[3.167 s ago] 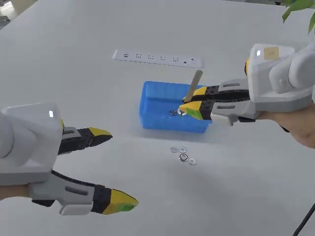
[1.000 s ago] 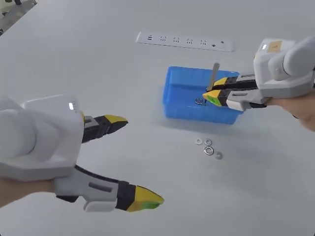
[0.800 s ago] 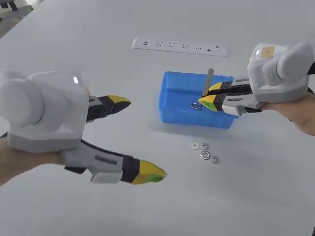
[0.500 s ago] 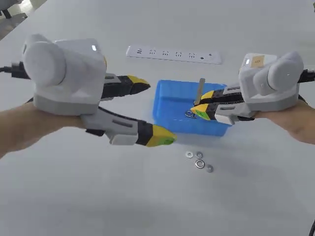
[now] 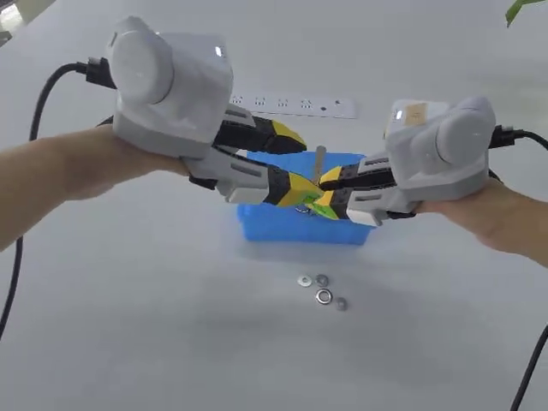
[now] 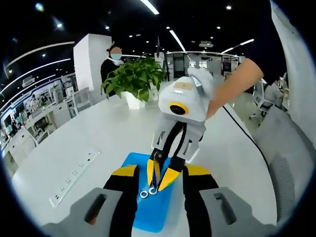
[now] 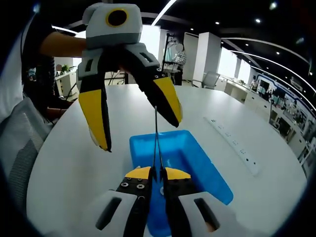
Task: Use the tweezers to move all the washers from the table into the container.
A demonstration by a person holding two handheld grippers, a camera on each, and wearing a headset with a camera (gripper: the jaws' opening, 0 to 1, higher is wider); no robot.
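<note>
Over the blue container [image 5: 282,224], the head view has the right gripper [image 5: 332,193] clamped on the tweezers [image 5: 319,163] and the left gripper [image 5: 308,173] gaping wide beside them; four washers [image 5: 322,291] lie on the table [image 5: 128,325] nearby. Left gripper view: two washers rest inside the container beneath the tweezer tips. Right gripper view: the left jaws straddle the tweezers, so any regrip should probably close gently, mid-shaft.
</note>
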